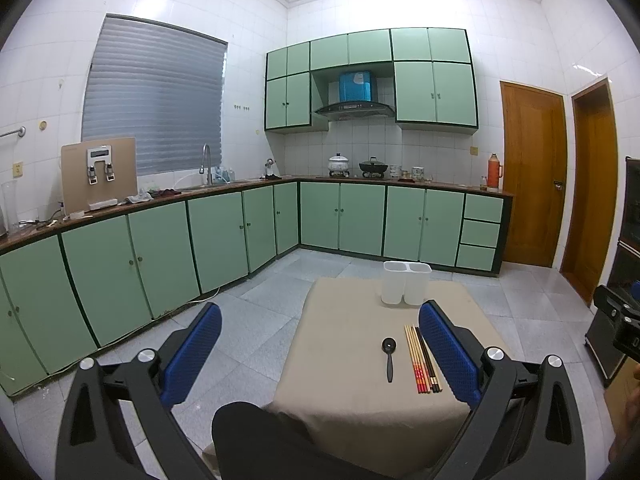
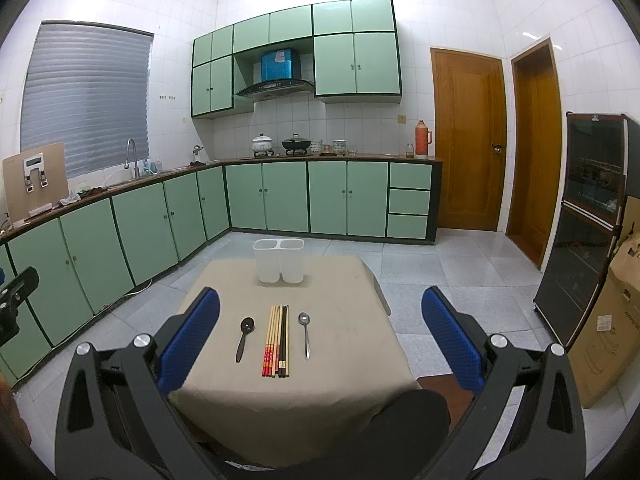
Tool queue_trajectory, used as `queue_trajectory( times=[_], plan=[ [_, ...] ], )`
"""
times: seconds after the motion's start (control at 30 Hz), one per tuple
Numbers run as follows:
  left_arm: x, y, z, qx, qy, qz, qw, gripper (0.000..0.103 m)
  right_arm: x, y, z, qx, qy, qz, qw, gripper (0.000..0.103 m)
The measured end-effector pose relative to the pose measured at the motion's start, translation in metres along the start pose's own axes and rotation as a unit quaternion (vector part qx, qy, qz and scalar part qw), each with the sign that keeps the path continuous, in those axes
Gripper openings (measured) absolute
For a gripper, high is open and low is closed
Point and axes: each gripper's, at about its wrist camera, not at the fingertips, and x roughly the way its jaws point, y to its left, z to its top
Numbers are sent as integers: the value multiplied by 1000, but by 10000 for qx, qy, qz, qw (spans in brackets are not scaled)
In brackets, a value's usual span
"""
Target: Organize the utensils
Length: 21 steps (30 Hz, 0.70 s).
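Observation:
A small table with a beige cloth [image 2: 328,392] carries a black spoon [image 2: 244,338], a row of several chopsticks [image 2: 277,340] and a metal spoon [image 2: 305,334]. A white two-compartment utensil holder [image 2: 279,261] stands upright at the table's far edge. In the left wrist view the black spoon [image 1: 389,358], chopsticks [image 1: 423,358] and holder [image 1: 406,283] show; the right finger hides the metal spoon. My left gripper [image 1: 320,320] is open and empty, held above the table's near left. My right gripper [image 2: 320,308] is open and empty, above the near edge.
Green cabinets [image 2: 160,216] run along the left and far walls under a counter with a sink and pots. Two wooden doors [image 2: 468,140] stand at the right. A dark glass cabinet [image 2: 588,224] and a cardboard box [image 2: 608,320] stand right of the table. Grey tiled floor surrounds the table.

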Motion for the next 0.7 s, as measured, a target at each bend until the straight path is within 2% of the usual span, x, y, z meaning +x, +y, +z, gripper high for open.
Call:
queue_trajectory(
  times=[0.7],
  plan=[
    [-3,-3,-1,-2,-11,-2,10000,97,-2,1,2,24,-16,19,10000,98]
  ],
)
